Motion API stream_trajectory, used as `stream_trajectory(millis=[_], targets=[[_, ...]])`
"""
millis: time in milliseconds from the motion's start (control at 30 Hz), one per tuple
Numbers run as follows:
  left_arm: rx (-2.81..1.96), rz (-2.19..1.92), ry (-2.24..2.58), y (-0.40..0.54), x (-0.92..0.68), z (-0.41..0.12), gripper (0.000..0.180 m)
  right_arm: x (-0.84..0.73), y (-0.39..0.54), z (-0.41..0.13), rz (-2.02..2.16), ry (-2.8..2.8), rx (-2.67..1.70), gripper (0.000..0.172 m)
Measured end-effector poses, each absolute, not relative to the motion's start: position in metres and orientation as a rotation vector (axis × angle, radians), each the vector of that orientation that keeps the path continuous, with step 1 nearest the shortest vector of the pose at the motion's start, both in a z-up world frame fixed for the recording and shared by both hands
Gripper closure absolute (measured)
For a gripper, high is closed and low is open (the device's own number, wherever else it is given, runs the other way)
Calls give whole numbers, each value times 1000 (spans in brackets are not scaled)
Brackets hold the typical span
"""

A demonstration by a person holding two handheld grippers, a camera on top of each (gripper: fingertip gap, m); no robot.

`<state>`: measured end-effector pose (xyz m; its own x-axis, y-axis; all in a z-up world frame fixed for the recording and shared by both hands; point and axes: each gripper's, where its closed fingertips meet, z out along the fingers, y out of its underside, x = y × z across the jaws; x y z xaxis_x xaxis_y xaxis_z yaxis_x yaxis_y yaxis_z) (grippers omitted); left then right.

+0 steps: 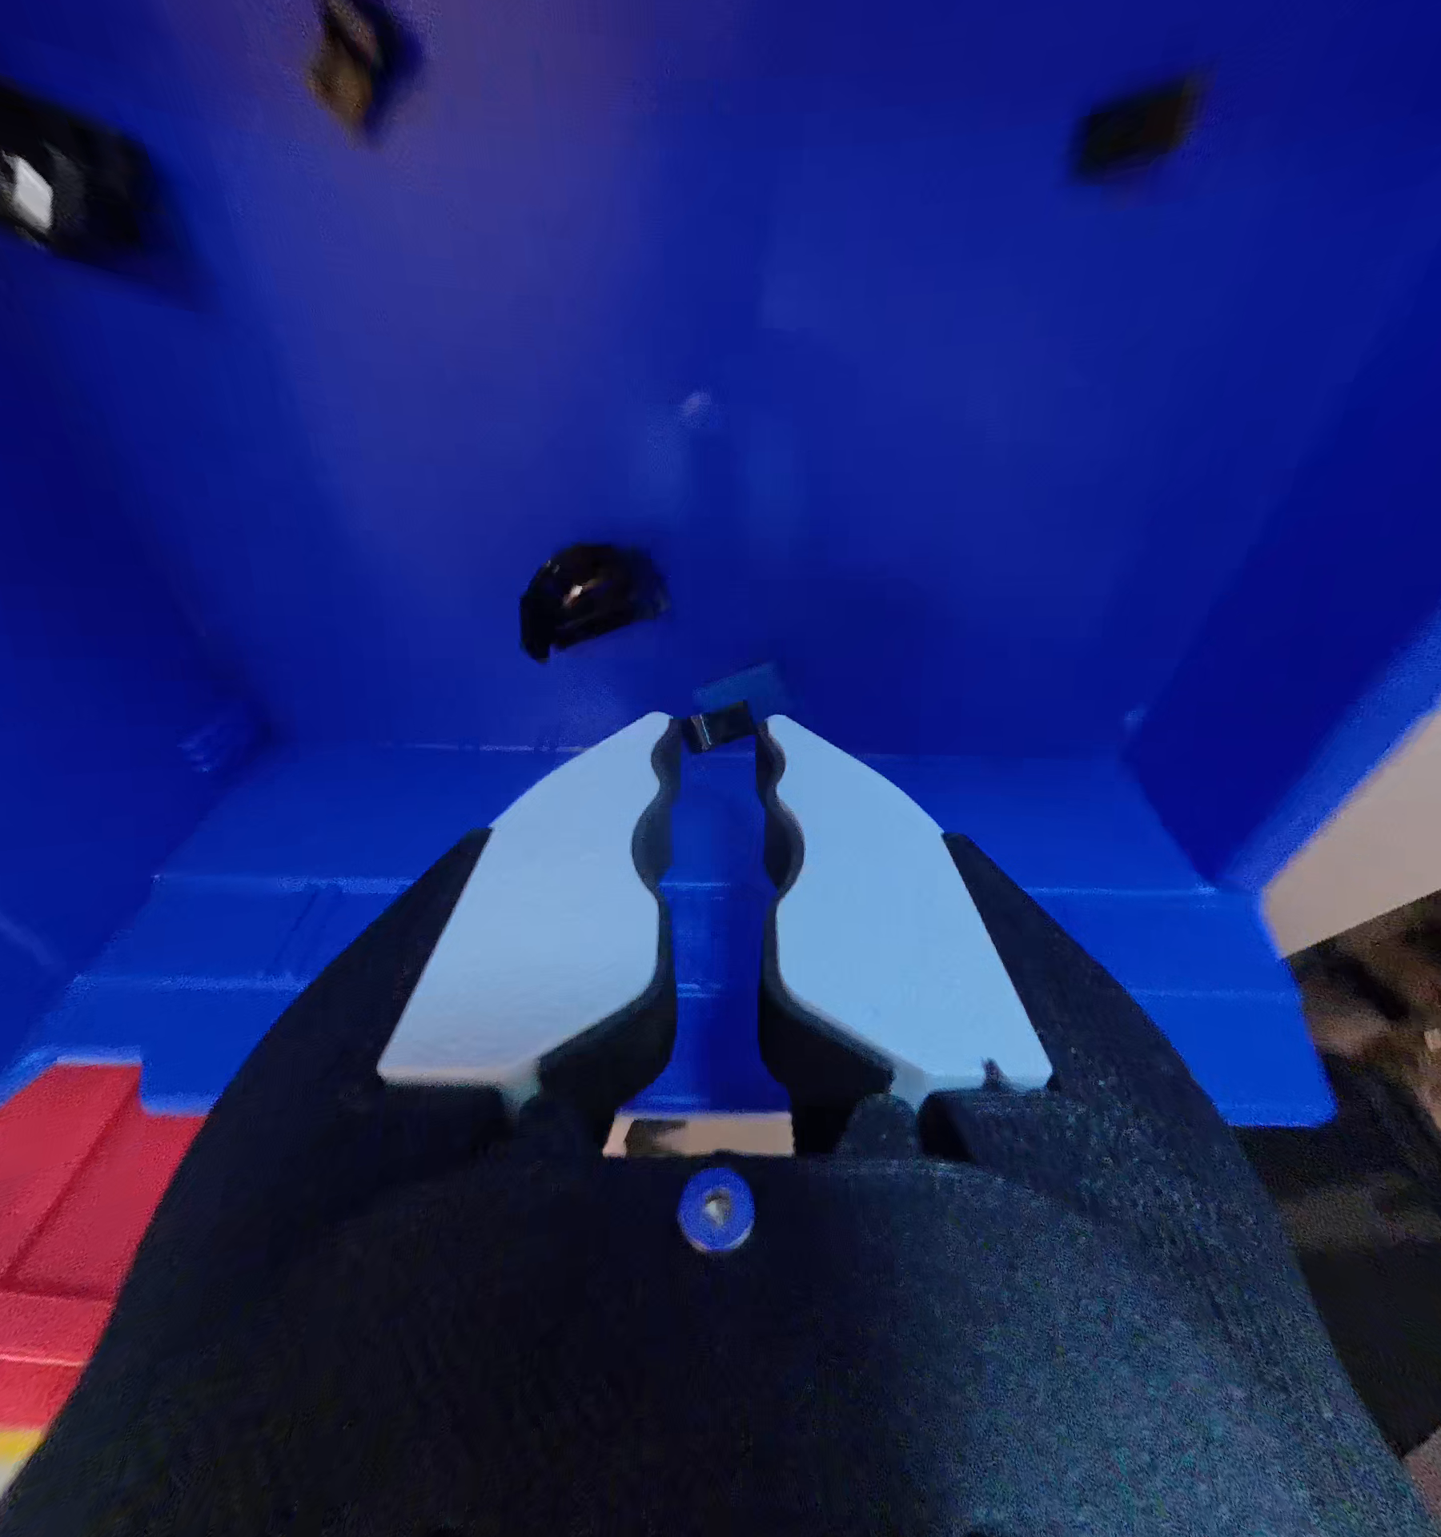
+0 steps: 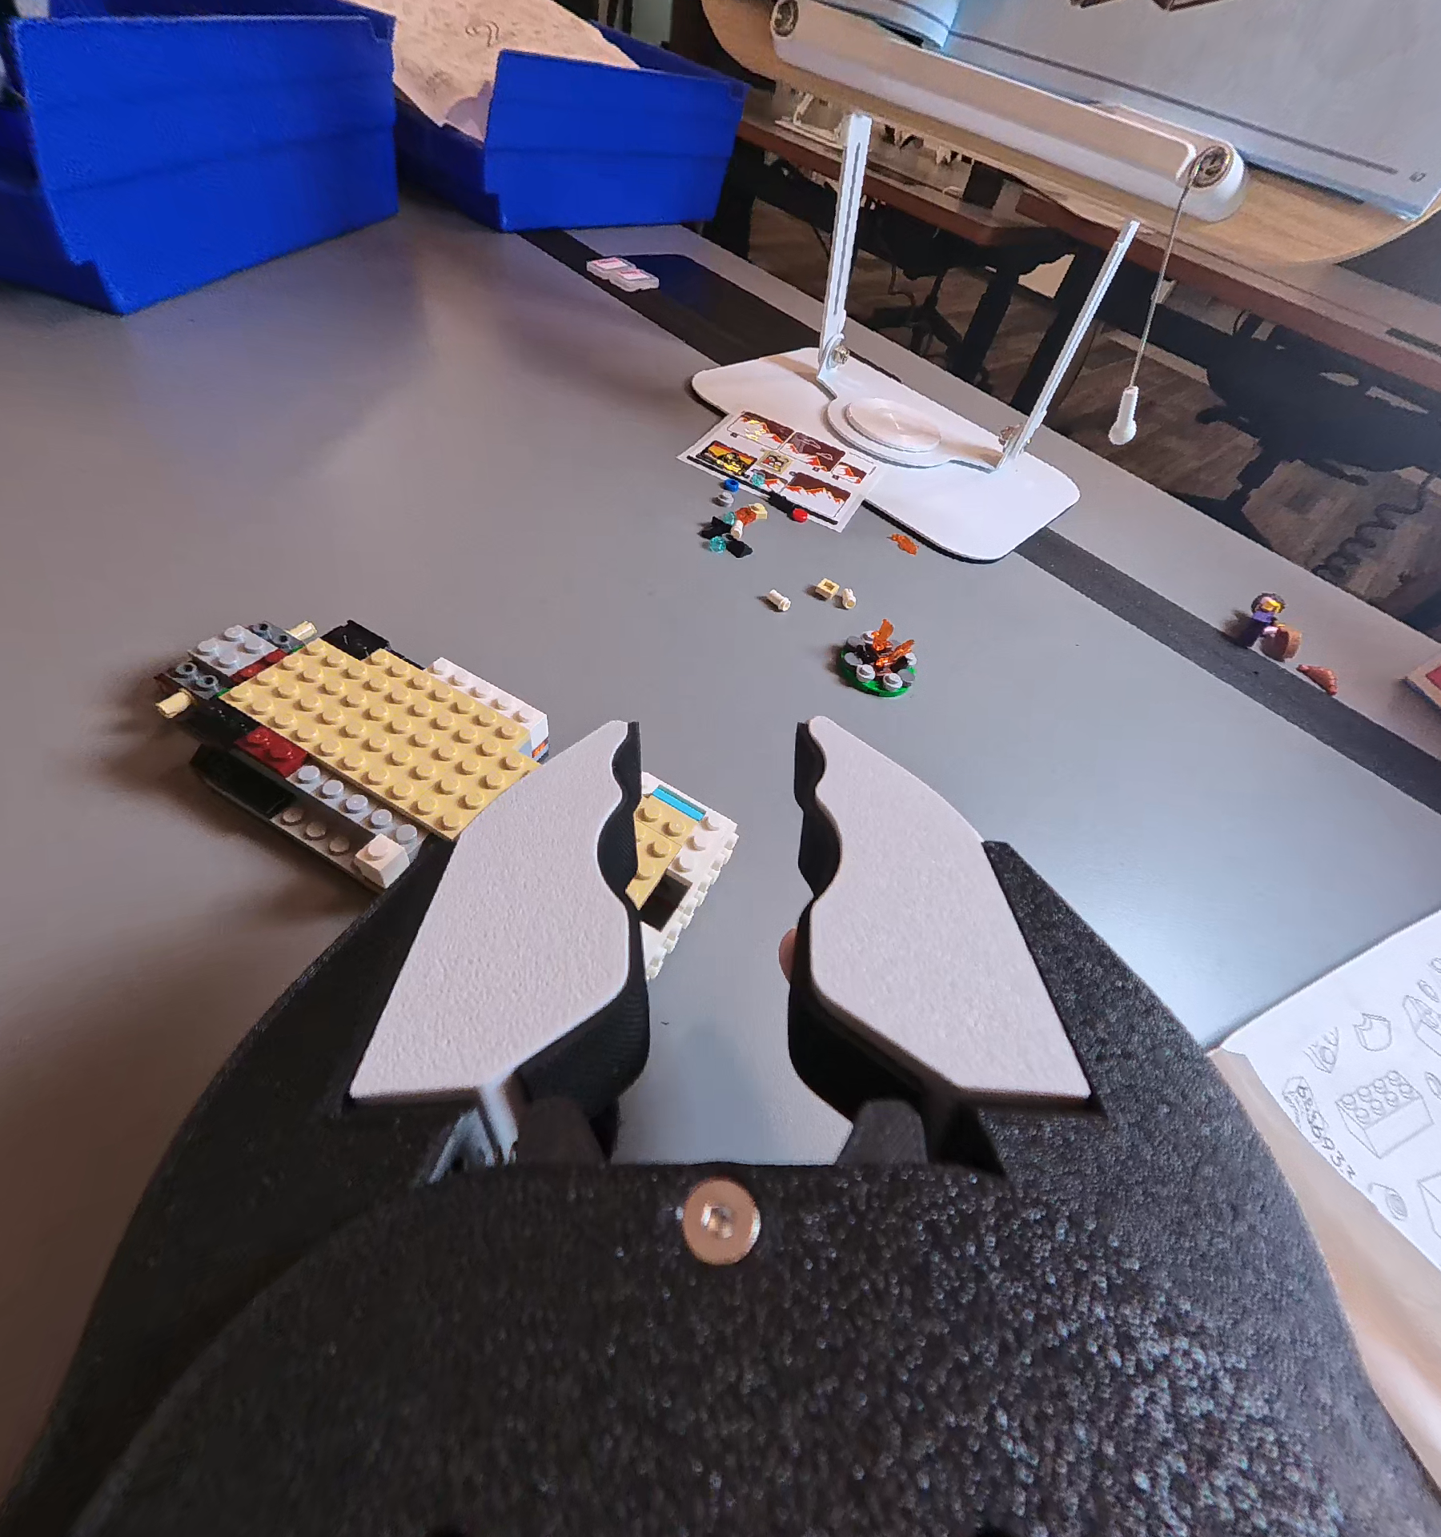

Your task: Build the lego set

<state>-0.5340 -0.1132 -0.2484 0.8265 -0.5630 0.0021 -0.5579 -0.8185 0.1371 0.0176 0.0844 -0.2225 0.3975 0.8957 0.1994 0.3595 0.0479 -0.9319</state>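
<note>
The left hand-held gripper (image 1: 719, 728) is seen reaching into a blue bin (image 1: 784, 374), low over its floor near the front wall. Its jaws are narrowed to a small gap, and a small dark piece (image 1: 719, 732) is pinched at the very fingertips, with both tips touching its sides. Just beyond it, a small blue-tinted tile (image 1: 742, 689) lies on the bin floor. A rounded black piece (image 1: 588, 595) lies farther in, left of the tips, and other dark pieces (image 1: 1133, 133) are scattered toward the far wall. A red bin (image 1: 52, 1206) is seen beside the blue one at the lower left.

The right hand-held gripper (image 2: 717, 740) is held over the grey worktop (image 2: 368, 457) with its jaws moderately open and nothing between them. Nearest to its left finger, partly hidden beneath it, lies a flat brick assembly topped by a tan studded plate (image 2: 376, 732). Ahead of the tips, apart, stands a small campfire build on a green round base (image 2: 879, 661). Farther on, loose small pieces (image 2: 738, 524) lie beside a sticker sheet (image 2: 784, 466) and a white stand (image 2: 892, 441). Blue bins (image 2: 201, 150) stand at the far left corner, and an open instruction booklet (image 2: 1382, 1098) lies at the right edge.
</note>
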Motion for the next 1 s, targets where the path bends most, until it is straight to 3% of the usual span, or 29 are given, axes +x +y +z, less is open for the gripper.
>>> stream_trajectory(millis=[200,400,600,800,1000], targets=[[3408,432,-1403,-71,-393,-163,163,10,70,-208,657,-1197,-1443,136],[3343,1493,-2105,-65,-214,-104,164,-19,26,-167,697,-1388,-1151,135],[2957,2658,-1846,-47,-108,-80,164,-53,-14,-111,663,-1409,-871,138],[2787,2883,-1609,-33,-62,-80,164,-64,-29,-84,587,-1403,-729,142],[2772,2853,-1595,-29,-52,-88,164,-68,-28,-91,537,-1411,-709,161]])
